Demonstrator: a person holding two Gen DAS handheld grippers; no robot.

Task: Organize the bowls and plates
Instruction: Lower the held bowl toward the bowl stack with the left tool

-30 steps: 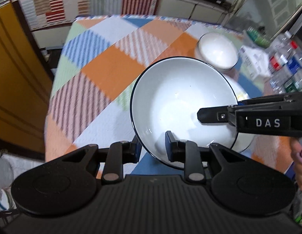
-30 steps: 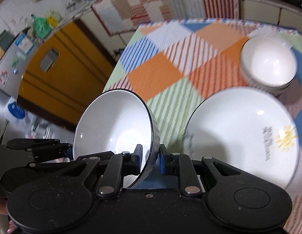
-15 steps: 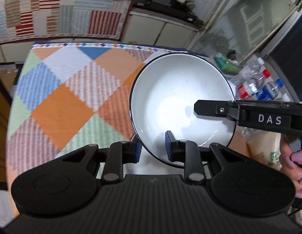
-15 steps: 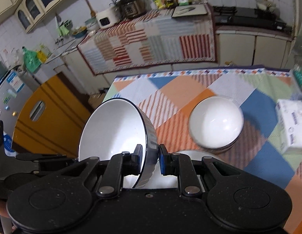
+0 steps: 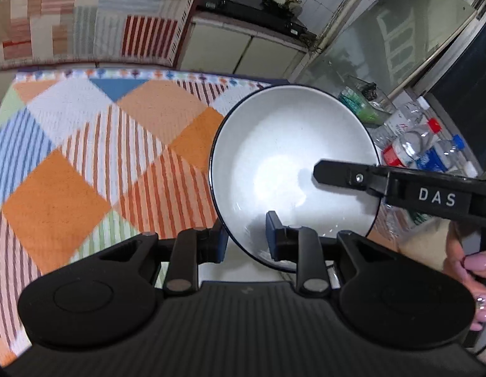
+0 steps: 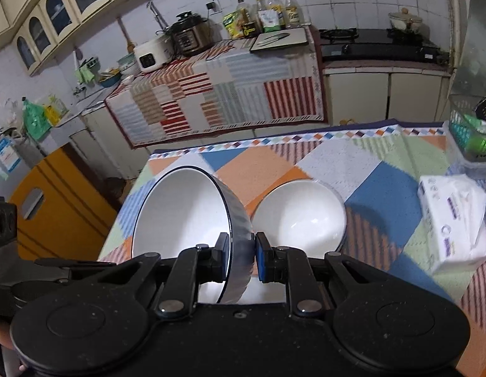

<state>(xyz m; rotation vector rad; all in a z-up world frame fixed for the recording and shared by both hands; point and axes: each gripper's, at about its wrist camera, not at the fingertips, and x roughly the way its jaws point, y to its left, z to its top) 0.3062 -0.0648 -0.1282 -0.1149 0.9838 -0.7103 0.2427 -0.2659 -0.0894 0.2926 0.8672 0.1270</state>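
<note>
A large white bowl with a dark rim (image 5: 283,157) is held in the air above the table by both grippers, tilted. My left gripper (image 5: 243,240) is shut on its near rim. My right gripper (image 6: 241,257) is shut on the opposite rim of the bowl (image 6: 180,213), and one of its fingers (image 5: 343,174) shows inside the bowl in the left wrist view. A stack of smaller white bowls (image 6: 301,216) stands on the table just right of the held bowl. A white plate below the grippers is mostly hidden.
The table carries a patchwork cloth (image 5: 117,163). A tissue pack (image 6: 453,220) lies at the right. Water bottles (image 5: 412,147) and a green basket (image 6: 472,132) stand at the far right edge. A yellow door (image 6: 54,207) is left of the table.
Both grippers have lifted the large bowl up off the decorated plate and higher above the table. The plate has dropped out of sight below, and the stack of small bowls now sits close beside.
</note>
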